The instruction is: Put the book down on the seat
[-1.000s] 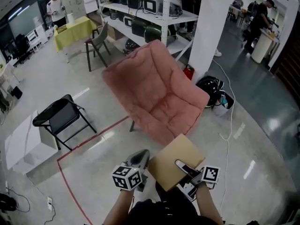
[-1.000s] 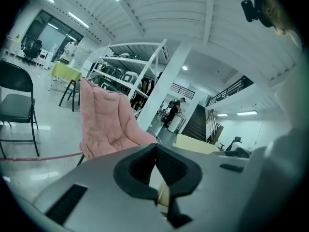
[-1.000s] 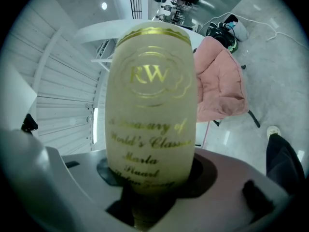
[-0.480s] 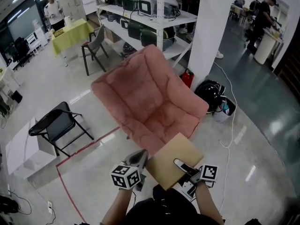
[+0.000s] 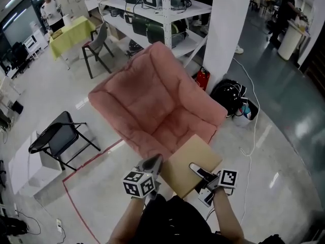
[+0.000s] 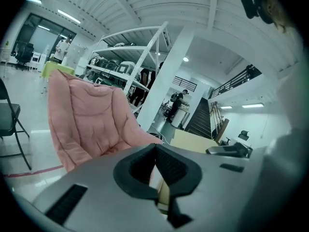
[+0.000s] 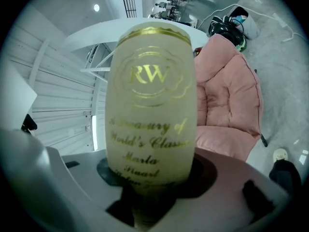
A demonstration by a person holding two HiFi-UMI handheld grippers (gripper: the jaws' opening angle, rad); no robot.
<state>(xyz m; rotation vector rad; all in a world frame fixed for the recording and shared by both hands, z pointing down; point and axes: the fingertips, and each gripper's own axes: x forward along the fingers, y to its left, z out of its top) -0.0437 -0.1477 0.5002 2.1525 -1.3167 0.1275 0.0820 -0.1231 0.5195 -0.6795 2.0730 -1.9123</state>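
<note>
A black folding chair (image 5: 61,136) stands on the pale polished floor (image 5: 284,136), with a low white box (image 5: 28,164) just beside it. A red tape line (image 5: 91,155) runs across the floor near the chair's legs. Farther back is a table draped in yellow-green cloth (image 5: 71,32), with a grey chair (image 5: 99,42) beside it. A white metal shelf rack (image 5: 198,6) carries dark green cases. By a white square pillar (image 5: 228,29) stand a red fire extinguisher (image 5: 202,79) and a heap of black bags (image 5: 227,93).
</note>
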